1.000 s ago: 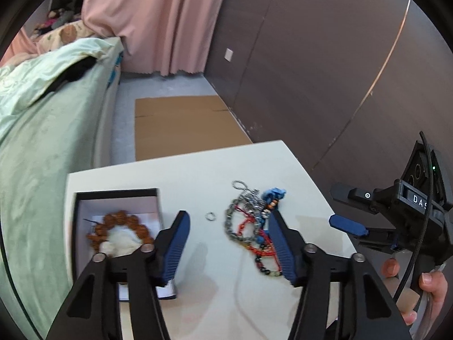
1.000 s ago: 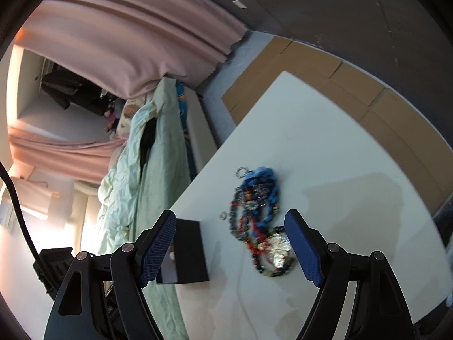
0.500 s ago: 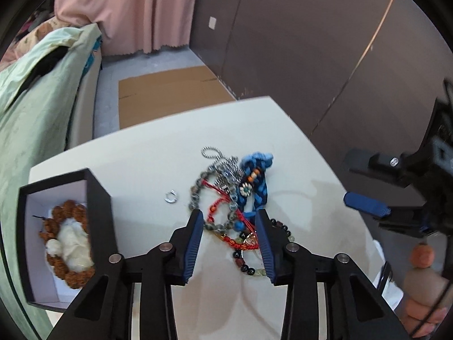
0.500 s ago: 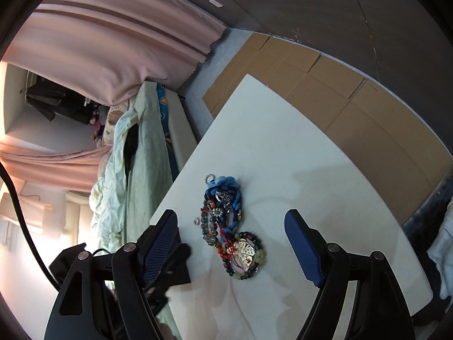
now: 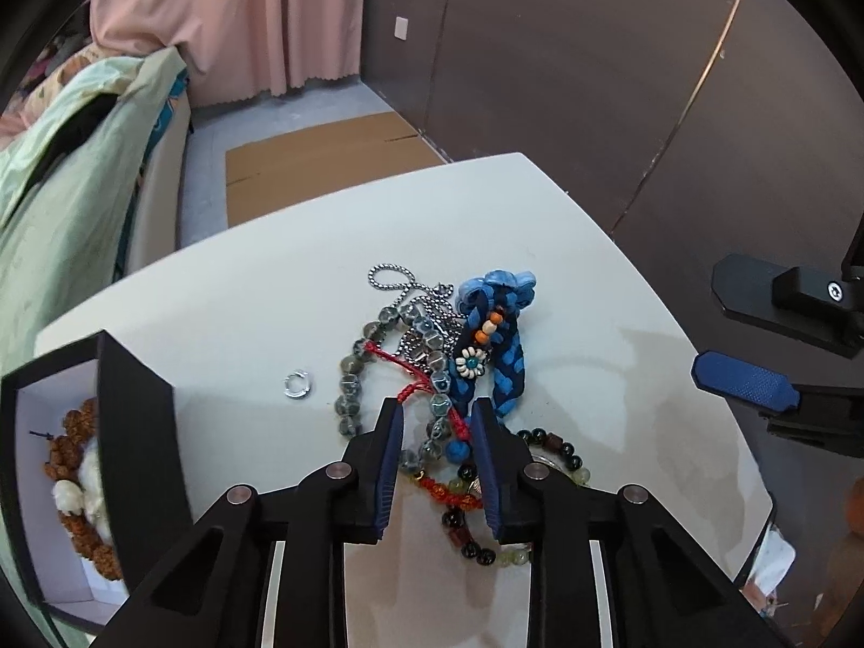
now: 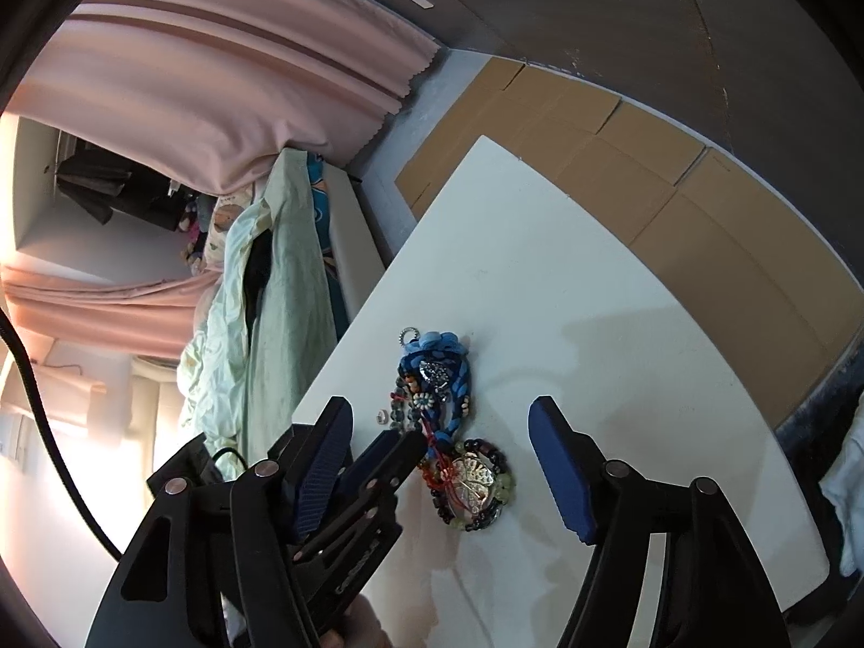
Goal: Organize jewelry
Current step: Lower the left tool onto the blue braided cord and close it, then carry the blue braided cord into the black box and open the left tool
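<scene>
On the white bench (image 5: 567, 248), the left tool (image 5: 437, 421) has moved in and squeezed nearly together around the red cord (image 5: 413, 391) in the jewelry pile (image 5: 448, 378), ready to lift it toward the box (image 5: 135, 405), while the right tool (image 6: 440, 434) stays spread.

A pink curtain (image 5: 259, 16) hangs beside a dark panelled wall (image 5: 567, 54), flattened cardboard (image 5: 318, 156) lies on the floor, and a pale green bedcover (image 5: 59, 173) drapes the bed.
</scene>
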Tool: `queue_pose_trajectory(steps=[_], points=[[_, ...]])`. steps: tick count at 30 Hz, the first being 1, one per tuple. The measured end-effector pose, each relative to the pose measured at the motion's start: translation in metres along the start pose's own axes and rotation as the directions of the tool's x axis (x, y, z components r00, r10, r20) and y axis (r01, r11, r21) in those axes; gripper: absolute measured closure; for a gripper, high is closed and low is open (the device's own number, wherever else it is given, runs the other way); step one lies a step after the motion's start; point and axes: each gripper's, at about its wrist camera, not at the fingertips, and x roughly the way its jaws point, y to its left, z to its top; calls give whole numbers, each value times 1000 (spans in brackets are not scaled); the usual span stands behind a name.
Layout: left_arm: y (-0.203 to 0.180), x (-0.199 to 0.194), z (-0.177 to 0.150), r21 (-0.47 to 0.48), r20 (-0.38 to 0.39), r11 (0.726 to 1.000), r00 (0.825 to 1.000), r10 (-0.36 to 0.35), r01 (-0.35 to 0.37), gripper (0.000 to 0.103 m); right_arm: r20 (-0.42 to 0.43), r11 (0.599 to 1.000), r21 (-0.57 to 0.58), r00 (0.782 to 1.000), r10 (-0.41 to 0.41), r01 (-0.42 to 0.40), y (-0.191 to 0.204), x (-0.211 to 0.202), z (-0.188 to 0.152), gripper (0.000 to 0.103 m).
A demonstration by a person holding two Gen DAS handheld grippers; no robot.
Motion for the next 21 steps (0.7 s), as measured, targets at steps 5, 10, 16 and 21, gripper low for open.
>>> queue_pose_trajectory(steps=[5, 10, 16, 21], points=[[0, 7, 3, 3, -3, 1000, 1000, 0, 0, 93, -1, 1000, -15, 1000, -17, 17, 5, 7, 1, 36], [5, 1, 5, -14, 9, 1000, 1000, -9, 9, 93, -11, 999, -47, 1000, -24, 24, 18, 20, 2, 42], [14, -22, 9, -44, 58, 998, 997, -46, 49, 93, -39, 995, -90, 998, -54, 51, 33, 40, 1, 43], [27, -43, 11, -76, 111, 994, 991, -69, 77, 93, -50, 988, -119, 994, -100, 94, 40, 54, -1, 46]])
